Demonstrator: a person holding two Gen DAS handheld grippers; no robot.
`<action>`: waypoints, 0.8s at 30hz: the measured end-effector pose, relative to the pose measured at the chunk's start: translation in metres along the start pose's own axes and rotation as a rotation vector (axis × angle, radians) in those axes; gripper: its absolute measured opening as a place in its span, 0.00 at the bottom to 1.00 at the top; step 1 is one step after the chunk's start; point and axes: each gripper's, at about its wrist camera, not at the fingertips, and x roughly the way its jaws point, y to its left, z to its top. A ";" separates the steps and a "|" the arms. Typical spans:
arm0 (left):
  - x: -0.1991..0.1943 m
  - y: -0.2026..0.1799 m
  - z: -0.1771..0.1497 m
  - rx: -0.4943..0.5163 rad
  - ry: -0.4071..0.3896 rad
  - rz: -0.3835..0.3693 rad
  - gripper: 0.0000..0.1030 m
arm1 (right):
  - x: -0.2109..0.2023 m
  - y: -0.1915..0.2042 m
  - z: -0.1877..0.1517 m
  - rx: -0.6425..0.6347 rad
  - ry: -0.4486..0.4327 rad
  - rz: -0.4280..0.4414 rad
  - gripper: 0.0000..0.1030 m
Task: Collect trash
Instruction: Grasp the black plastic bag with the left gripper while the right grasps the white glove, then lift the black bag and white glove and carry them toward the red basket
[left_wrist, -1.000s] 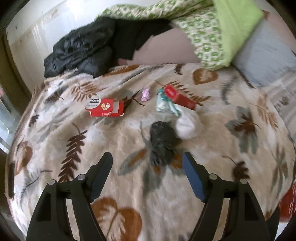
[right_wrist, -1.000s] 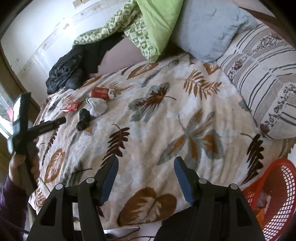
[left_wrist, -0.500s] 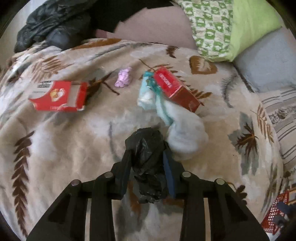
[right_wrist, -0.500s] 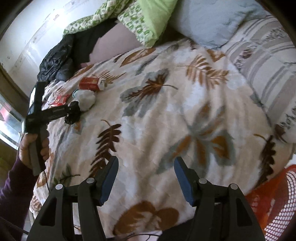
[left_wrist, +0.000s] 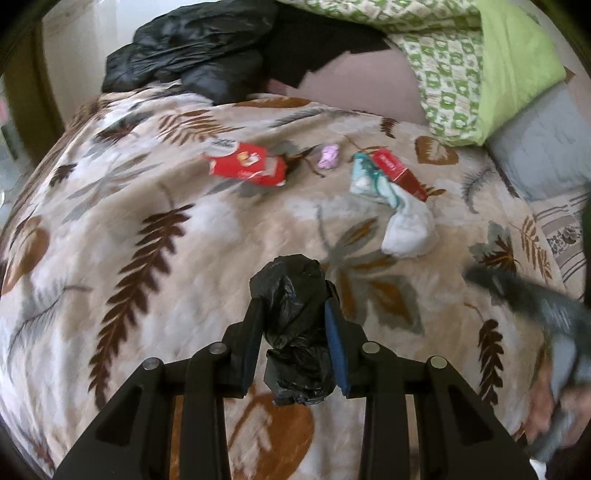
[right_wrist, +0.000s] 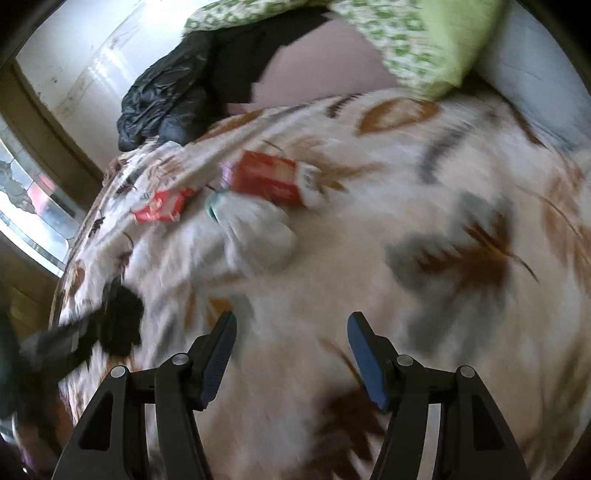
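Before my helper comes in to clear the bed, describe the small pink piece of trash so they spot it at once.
On the leaf-patterned blanket, look toward the far side below the black jacket. A row of litter lies there; the small crumpled pink wrapper sits between the flat red packet and the red box, the only pink thing.

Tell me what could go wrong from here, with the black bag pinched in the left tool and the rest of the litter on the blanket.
1. The crumpled black bag is soft plastic; the left tool pinches only its middle, so it may slip out during carrying.
2. The right tool is open over the blanket; closing low could catch the plush fabric.
3. The white wad lies against the red carton; grabbing one may drag the other.
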 end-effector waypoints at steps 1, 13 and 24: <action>-0.003 0.002 -0.002 -0.008 0.000 -0.003 0.31 | 0.008 0.003 0.008 -0.004 -0.005 0.002 0.69; -0.016 0.004 -0.012 0.023 -0.036 0.042 0.31 | 0.081 0.019 0.041 0.004 0.044 -0.032 0.48; -0.027 -0.004 -0.025 0.012 -0.039 0.068 0.31 | 0.037 0.022 0.014 -0.022 0.031 -0.023 0.29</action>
